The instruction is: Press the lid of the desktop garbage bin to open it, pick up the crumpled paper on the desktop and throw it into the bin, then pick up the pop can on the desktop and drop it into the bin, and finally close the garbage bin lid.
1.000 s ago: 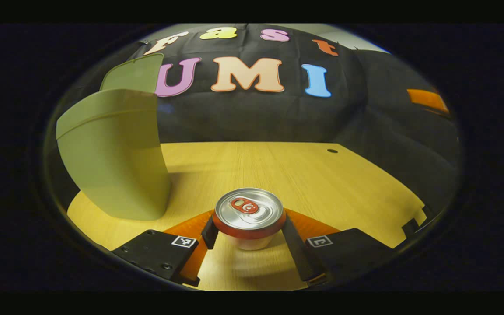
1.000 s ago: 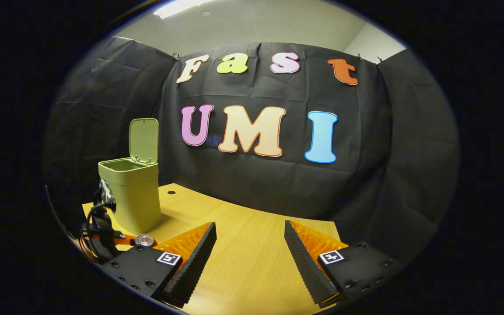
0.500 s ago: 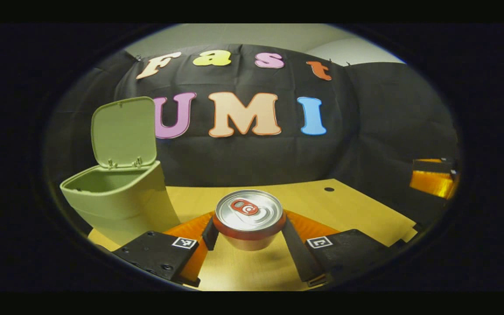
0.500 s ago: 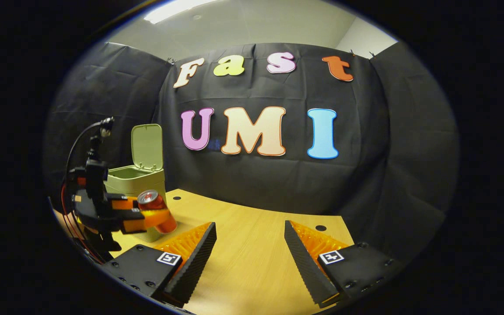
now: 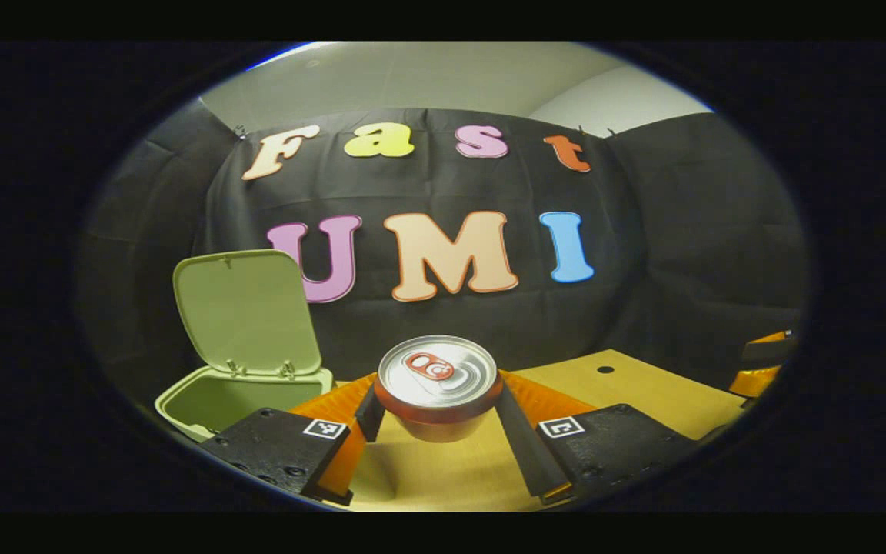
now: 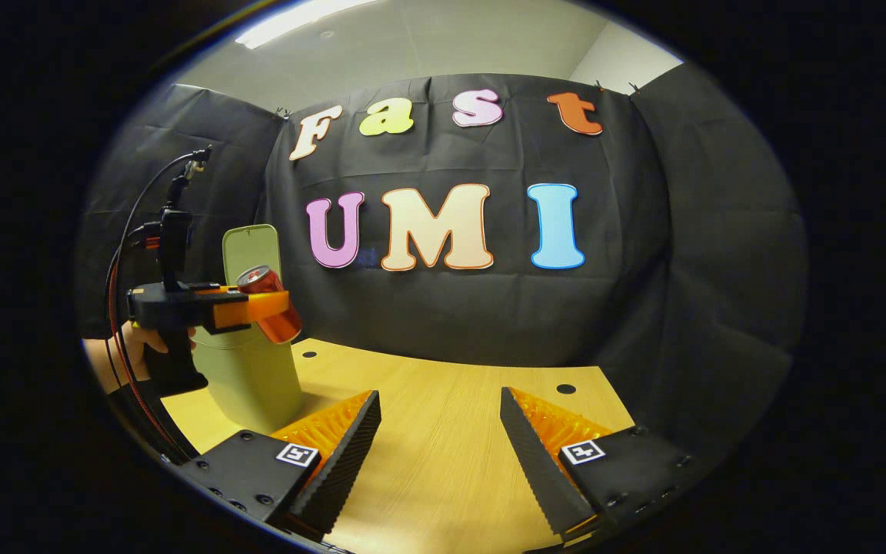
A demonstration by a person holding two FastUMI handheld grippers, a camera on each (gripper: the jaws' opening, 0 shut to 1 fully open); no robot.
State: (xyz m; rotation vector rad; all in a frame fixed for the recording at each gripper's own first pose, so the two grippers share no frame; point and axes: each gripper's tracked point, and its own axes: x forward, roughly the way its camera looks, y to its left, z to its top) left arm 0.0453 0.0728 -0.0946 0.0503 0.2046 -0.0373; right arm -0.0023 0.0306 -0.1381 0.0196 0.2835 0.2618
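Clearly, the pop can [image 5: 438,381] is clamped between both fingers of the left gripper [image 5: 438,412] and held in the air, right of the olive garbage bin [image 5: 216,396]; its lid [image 5: 247,312] is raised — upright; the right gripper [image 6: 439,442] is held parted above the wooden desktop [image 6: 443,415].

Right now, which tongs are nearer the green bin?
Left. The left tongs hold the can up beside the open bin; the right tongs hang open over the table, farther off.
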